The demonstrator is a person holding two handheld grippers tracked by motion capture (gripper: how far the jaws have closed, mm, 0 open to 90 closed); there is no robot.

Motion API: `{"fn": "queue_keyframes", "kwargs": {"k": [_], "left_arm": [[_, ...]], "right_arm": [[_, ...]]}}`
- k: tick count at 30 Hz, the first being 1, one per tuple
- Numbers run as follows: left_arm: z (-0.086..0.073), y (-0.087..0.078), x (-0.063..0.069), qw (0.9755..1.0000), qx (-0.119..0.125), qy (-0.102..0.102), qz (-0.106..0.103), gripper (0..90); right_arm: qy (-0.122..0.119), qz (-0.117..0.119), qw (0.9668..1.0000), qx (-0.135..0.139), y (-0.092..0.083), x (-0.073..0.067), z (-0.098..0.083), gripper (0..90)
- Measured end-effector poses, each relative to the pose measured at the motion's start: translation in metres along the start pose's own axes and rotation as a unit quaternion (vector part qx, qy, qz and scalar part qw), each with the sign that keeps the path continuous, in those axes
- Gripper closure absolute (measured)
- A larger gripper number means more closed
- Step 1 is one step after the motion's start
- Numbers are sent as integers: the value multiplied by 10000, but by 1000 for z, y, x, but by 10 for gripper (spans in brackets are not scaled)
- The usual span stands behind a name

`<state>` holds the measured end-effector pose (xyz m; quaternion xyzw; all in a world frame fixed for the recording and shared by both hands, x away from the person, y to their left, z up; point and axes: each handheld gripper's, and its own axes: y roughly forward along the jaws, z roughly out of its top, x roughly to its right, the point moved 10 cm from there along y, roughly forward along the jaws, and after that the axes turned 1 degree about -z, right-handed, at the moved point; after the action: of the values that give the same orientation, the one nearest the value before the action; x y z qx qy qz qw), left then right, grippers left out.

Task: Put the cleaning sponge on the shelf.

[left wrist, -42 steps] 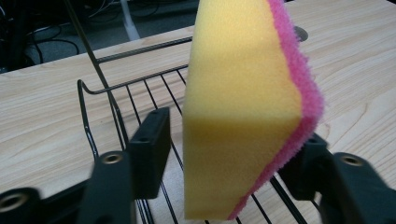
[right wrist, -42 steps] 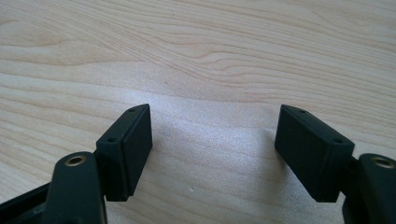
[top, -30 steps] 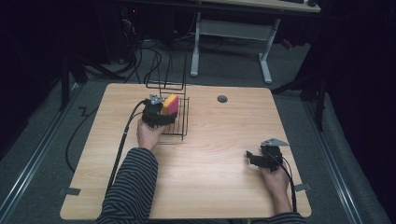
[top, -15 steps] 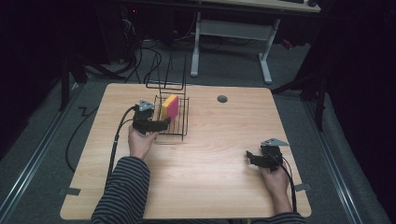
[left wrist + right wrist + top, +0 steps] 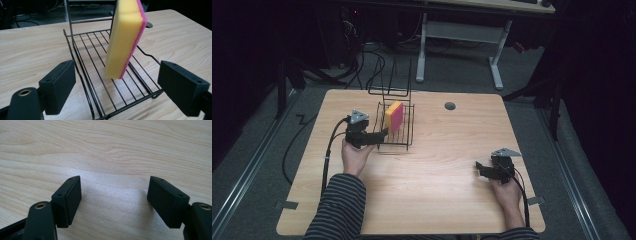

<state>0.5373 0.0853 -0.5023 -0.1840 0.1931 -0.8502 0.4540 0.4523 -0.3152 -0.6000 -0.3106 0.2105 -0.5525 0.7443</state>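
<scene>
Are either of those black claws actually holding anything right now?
No. The left gripper has just opened, clear of the sponge standing in the wire rack. The right gripper is open over bare table.

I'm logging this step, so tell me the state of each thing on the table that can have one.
Sponge: standing on edge in the rack, leaning a little, free of both tongs.
Wire rack: upright on the table, holding the sponge.
Left tongs: open, jaws have just been opening, nothing between the pads, just in front of the rack.
Right tongs: open, empty, low over bare table.
</scene>
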Motion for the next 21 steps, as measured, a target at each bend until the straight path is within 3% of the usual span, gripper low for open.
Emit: {"fn": "queue_keyframes", "kwargs": {"k": [16, 21], "left_arm": [[-8, -27, -11, 9997, 168, -145, 107, 157], [-9, -37, -14, 9998, 132, -70, 164, 155]], "right_arm": [[5, 0, 10000, 2, 0, 0, 0, 279], [8, 3, 10000, 1, 0, 0, 0, 279]]}}
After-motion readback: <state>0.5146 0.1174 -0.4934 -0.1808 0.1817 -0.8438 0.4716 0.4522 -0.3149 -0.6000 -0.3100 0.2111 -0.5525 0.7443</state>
